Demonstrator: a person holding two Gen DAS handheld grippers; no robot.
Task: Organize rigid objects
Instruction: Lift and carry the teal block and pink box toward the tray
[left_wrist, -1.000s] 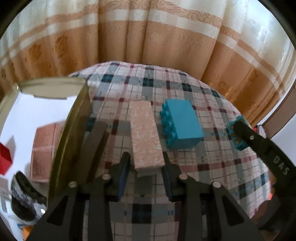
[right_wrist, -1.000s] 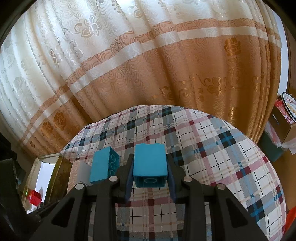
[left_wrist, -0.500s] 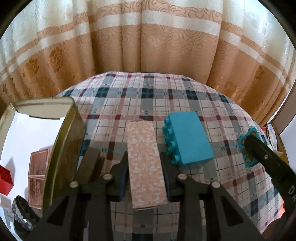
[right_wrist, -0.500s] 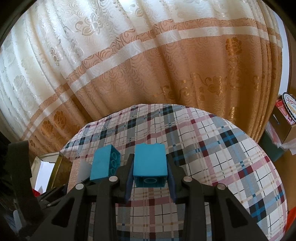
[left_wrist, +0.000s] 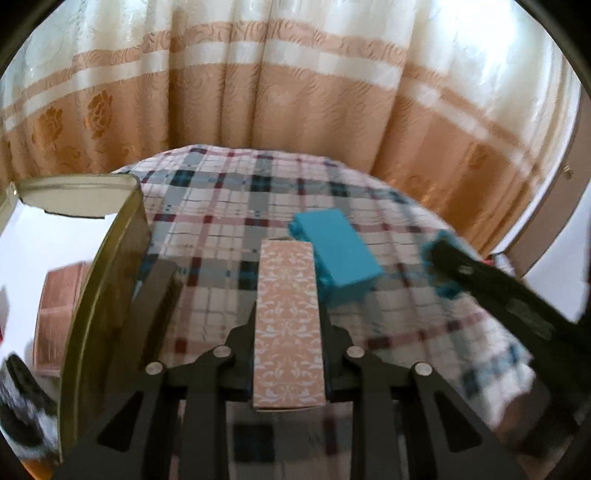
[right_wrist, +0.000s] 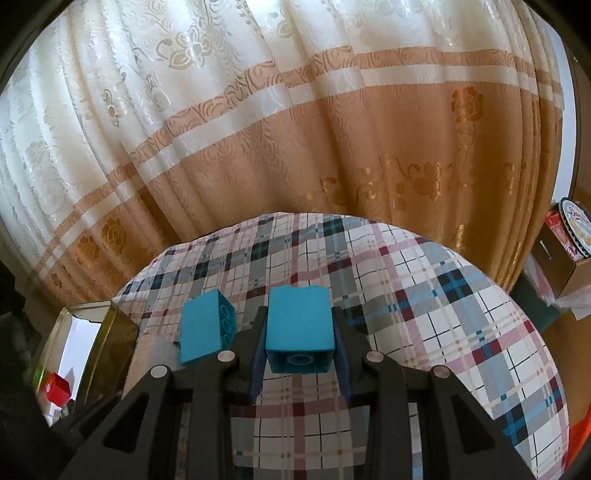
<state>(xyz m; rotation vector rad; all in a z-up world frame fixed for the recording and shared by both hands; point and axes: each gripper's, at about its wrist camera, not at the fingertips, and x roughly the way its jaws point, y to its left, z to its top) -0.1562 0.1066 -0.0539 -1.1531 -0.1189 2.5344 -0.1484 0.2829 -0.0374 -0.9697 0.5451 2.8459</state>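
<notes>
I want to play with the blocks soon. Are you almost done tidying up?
Not quite. A red block and a pink box already sit in the tin. Right now the left gripper holds the pink patterned box and the right gripper holds a blue block. One long blue block waits on the checked cloth.

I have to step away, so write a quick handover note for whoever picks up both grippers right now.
Left gripper: shut on the pink patterned box, held above the plaid tablecloth.
Right gripper: shut on a small blue brick, also off the cloth.
A longer blue brick lies on its side on the cloth, just right of the pink box.
The gold tin stands open at the left; a red block and another pink box are already inside.
Done: both pieces picked up.
Left: probably put both in the tin, then fetch the longer brick.
</notes>
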